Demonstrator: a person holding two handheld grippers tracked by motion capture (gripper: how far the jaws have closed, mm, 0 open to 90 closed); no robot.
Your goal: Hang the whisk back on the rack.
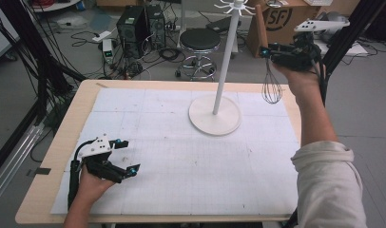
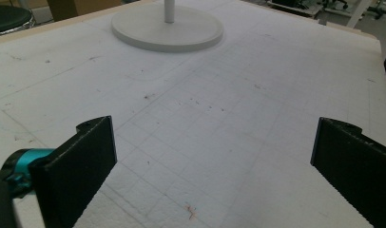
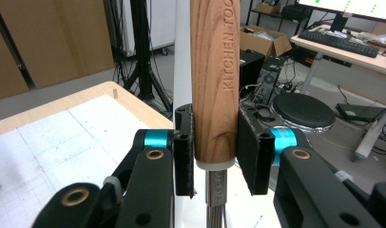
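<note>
The whisk (image 1: 271, 80) hangs in the air past the far right corner of the table (image 1: 62, 133), held up by the right claw (image 1: 266, 52), which is clamped on its handle. In the right gripper view the handle (image 3: 215, 76) is a round piece of warm brown wood with visible grain and the letters KITCHEN TOO stamped along it; the two black pads press on either side of its lower end. Below the wood sits a pale collar, then a short metal neck from which thin steel wires run down. From the high view those wires form a dark, slim balloon shape, hanging just right of the white stand (image 1: 215, 114), whose pole rises from a round base on the white gridded mat (image 1: 181, 171). The left claw (image 1: 127, 156) rests low over the mat's near left part, its jaws spread wide with nothing between them
</note>
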